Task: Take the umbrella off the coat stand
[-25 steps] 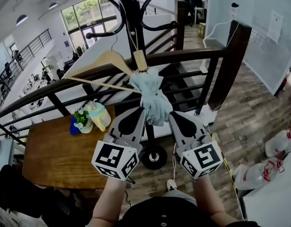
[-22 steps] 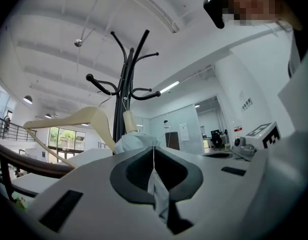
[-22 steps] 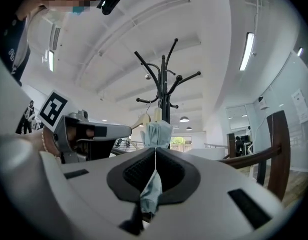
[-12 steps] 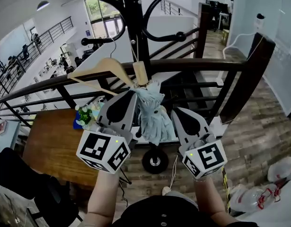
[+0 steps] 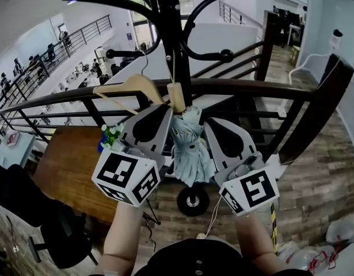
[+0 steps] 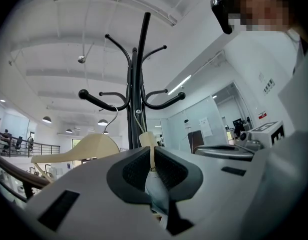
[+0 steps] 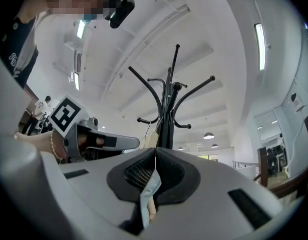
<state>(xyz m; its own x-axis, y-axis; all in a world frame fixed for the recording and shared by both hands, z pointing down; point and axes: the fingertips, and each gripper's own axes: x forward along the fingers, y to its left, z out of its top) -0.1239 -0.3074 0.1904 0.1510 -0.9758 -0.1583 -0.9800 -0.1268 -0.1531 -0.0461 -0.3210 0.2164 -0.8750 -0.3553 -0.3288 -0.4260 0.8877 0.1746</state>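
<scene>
Head view
- Coat stand point(image 5: 168, 39): black pole w/ curved hooks, top centre; round base point(image 5: 193, 200) on wood floor below.
- Umbrella point(image 5: 191, 151): folded, light blue, hangs just in front of the pole, pale wooden handle point(image 5: 175, 96) at top; thin cord runs up from the handle toward the pole.
- Left gripper point(image 5: 166, 109): raised, jaws closed on the umbrella's upper part, just below the handle, from the left.
- Right gripper point(image 5: 207, 123): raised, jaws closed on the blue fabric from the right, a bit lower than the left one.
- Hanger point(image 5: 125, 88): wood, on a hook left of the umbrella, touching or v. near the handle.
- Railing point(image 5: 251, 88): dark, runs behind the stand.
- Table point(image 5: 67, 171): brown wood, lower left, w/ small plant point(image 5: 110, 135) at its far edge.

Left gripper view
- Jaws: together, pinching blue fabric w/ the handle sticking up right beyond the tips.
- Bkgd: stand upright dead ahead, hanger to the left, right gripper's marker cube at right edge.

Right gripper view
- Jaws: together, fold of blue fabric clamped between the pads and trailing toward the camera.
- Bkgd: stand ahead against the ceiling; left gripper and the person's hand point(image 7: 41, 143) at left.
</scene>
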